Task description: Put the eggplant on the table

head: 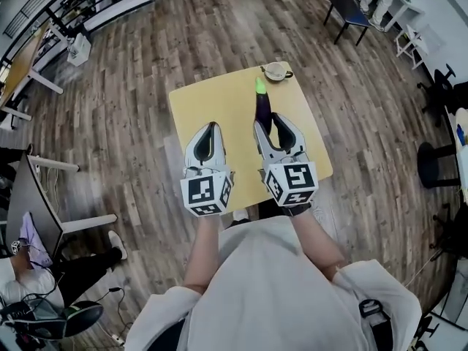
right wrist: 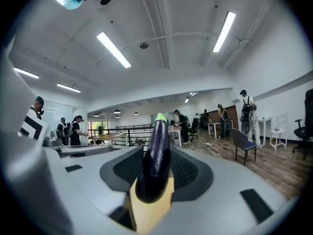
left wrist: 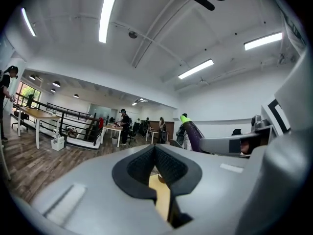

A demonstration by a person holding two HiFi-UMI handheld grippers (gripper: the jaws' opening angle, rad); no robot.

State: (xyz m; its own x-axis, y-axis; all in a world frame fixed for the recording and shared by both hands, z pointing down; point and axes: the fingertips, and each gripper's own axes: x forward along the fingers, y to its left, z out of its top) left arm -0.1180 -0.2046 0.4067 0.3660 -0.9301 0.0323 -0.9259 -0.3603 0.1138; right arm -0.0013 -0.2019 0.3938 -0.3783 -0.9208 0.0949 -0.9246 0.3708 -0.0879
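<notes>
Holding eggplant (right wrist: pixel 155 151) by thick end in right gripper (head: pixel 270 126), I kept it over yellow table (head: pixel 212 108), stem far. Left gripper (left wrist: pixel 155 160) pinched together, empty. Judged it light, firm, glossy-slick; thick body best hold.

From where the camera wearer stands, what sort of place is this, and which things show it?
Probably an open-plan office or lab: desks with people at them, an office chair, ceiling strip lights.

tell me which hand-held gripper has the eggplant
The right hand-held gripper: the eggplant is clamped between its jaws, green tip pointing away. The left hand-held gripper has its jaws together on nothing.
</notes>
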